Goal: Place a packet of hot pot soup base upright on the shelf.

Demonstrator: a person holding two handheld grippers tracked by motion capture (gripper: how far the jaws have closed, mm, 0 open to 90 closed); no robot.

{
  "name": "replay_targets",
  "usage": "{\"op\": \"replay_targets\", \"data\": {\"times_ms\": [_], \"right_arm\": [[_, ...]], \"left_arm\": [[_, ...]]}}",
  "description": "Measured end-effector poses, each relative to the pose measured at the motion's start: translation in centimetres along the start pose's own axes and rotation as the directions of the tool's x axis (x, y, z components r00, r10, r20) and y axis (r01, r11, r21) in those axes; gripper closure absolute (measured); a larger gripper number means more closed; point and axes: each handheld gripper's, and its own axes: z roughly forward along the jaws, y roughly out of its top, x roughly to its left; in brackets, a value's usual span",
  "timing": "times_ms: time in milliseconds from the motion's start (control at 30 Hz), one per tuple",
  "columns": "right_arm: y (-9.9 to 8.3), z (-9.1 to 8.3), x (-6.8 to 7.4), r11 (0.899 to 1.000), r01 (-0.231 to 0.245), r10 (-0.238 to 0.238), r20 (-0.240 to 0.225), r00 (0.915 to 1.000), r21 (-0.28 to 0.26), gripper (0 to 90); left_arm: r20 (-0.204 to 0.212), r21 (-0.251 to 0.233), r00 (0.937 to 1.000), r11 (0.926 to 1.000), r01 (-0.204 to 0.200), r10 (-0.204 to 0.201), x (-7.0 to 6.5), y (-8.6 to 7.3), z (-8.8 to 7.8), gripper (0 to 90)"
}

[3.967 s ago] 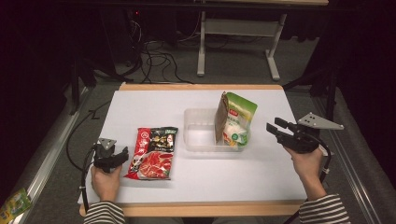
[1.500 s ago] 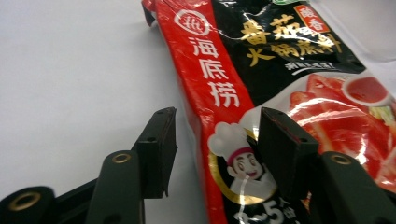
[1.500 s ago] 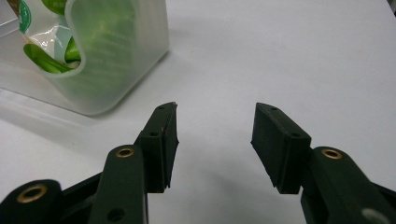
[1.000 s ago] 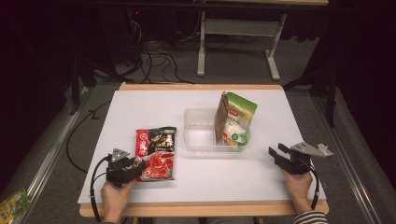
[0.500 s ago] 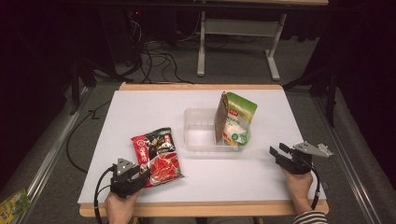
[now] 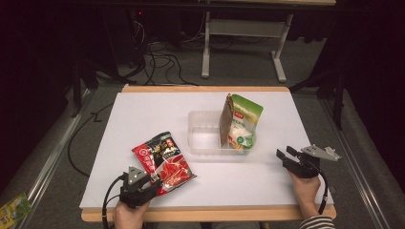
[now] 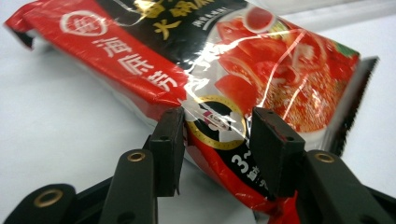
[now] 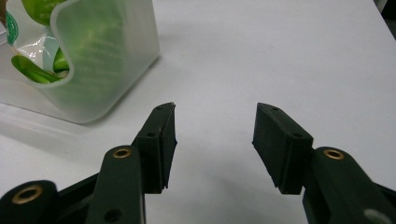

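Observation:
A red and black food packet lies askew near the table's front left. My left gripper is shut on its near end. In the left gripper view the packet bulges between the two jaws of the gripper, its near end a little off the table. A green and white pouch stands upright in the right end of a clear plastic tub, with a brown packet against it. My right gripper rests open at the front right, with bare table between its jaws. The tub sits to its upper left.
The white table has a wooden front edge close to both hands. A small green packet lies on the floor at the left. Cables and a desk frame stand behind the table.
The left gripper has closed on the red packet's near end and swung it anticlockwise, shifting it right. The right gripper came down to the front right and now stays still.

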Motion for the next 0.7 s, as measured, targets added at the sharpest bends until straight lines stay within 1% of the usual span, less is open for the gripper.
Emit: {"op": "replay_targets", "data": {"times_ms": [33,100,133,167,200,233,267,333,367,400,433,467,533,567,600,633,667,700], "right_arm": [[0.0,0.0,0.0,1.0,0.001,-0.001,0.0,1.0,0.0,49.8],[0.0,0.0,0.0,1.0,-0.001,0.001,-0.001,1.0,0.0,49.7],[0.0,0.0,0.0,1.0,-0.002,0.002,-0.001,1.0,0.001,49.7],[0.0,0.0,0.0,1.0,-0.003,0.003,-0.002,1.0,0.001,49.6],[0.0,0.0,-0.1,1.0,-0.002,0.002,-0.005,1.0,0.001,49.5],[0.0,0.0,0.0,1.0,-0.004,0.004,-0.006,1.0,0.0,49.4],[0.0,0.0,0.0,1.0,-0.004,0.004,-0.005,1.0,0.0,49.4],[0.0,0.0,0.0,1.0,-0.001,0.001,-0.003,1.0,0.0,49.5],[0.0,0.1,0.1,1.0,0.012,-0.012,0.003,0.9999,0.002,49.5],[0.0,0.1,0.1,1.0,0.012,-0.012,0.003,0.9999,0.002,49.5],[0.0,0.1,0.2,1.0,0.026,-0.026,0.003,0.9997,0.008,49.4],[0.0,0.1,0.2,1.0,0.026,-0.026,0.003,0.9997,0.008,49.4],[0.0,0.1,0.3,1.0,0.03,-0.031,0.004,0.9995,0.007,49.4],[0.0,0.0,0.3,1.0,0.021,-0.021,0.004,0.9998,0.001,49.4],[-0.1,-0.1,0.3,1.0,0.02,-0.02,0.004,0.9998,-0.003,49.4],[-0.1,-0.1,0.3,1.0,0.02,-0.02,0.004,0.9998,-0.003,49.4],[-0.1,-0.1,0.2,1.0,0.017,-0.017,0.002,0.9999,-0.007,49.4],[-0.1,-0.1,0.2,1.0,0.012,-0.012,0.005,0.9999,-0.01,49.5]], "left_arm": [[0.007,-0.01,1.0,0.9999,-0.006,0.006,0.0,0.0,0.1,55.4],[0.016,-0.01,0.9998,0.9999,-0.008,0.008,0.0,0.0,0.1,55.1],[0.021,-0.007,0.9998,1.0,0.004,-0.004,0.0,0.0,0.0,54.9],[0.026,-0.013,0.9996,0.9999,0.007,-0.007,0.2,-0.1,-0.1,54.5],[0.021,-0.018,0.9997,0.9997,0.013,-0.013,0.3,-0.1,-0.3,53.5],[0.008,-0.018,0.9998,0.9997,0.018,-0.017,0.6,-0.1,-0.5,50.2],[0.008,-0.018,0.9998,0.9997,0.018,-0.017,0.6,-0.1,-0.5,49.1],[-0.026,-0.022,0.9997,0.9997,-0.003,0.003,0.7,0.0,-0.9,48.4],[-0.032,-0.039,0.9993,0.9991,-0.02,0.019,1.1,0.4,-1.3,47.1],[-0.032,-0.039,0.9993,0.9991,-0.02,0.019,1.1,0.4,-1.3,46.4],[-0.033,-0.063,0.9992,0.9977,-0.026,0.024,1.7,1.1,-1.5,45.3],[-0.033,-0.063,0.9992,0.9977,-0.026,0.024,1.7,1.1,-1.5,44.3],[-0.052,-0.07,0.9972,0.996,-0.056,0.053,2.2,2.2,-1.4,43.3],[-0.05,-0.075,0.9967,0.9949,-0.067,0.063,2.6,2.7,-1.3,43.2],[-0.054,-0.08,0.9964,0.9944,-0.069,0.064,3.1,3.7,-0.9,42.7],[-0.054,-0.08,0.9964,0.9944,-0.069,0.064,3.1,3.7,-0.9,42.4],[-0.06,-0.081,0.9957,0.9939,-0.075,0.07,3.5,4.2,-0.6,42.4],[-0.077,-0.078,0.9938,0.9932,-0.086,0.08,4.0,4.8,-0.2,42.5]]}}
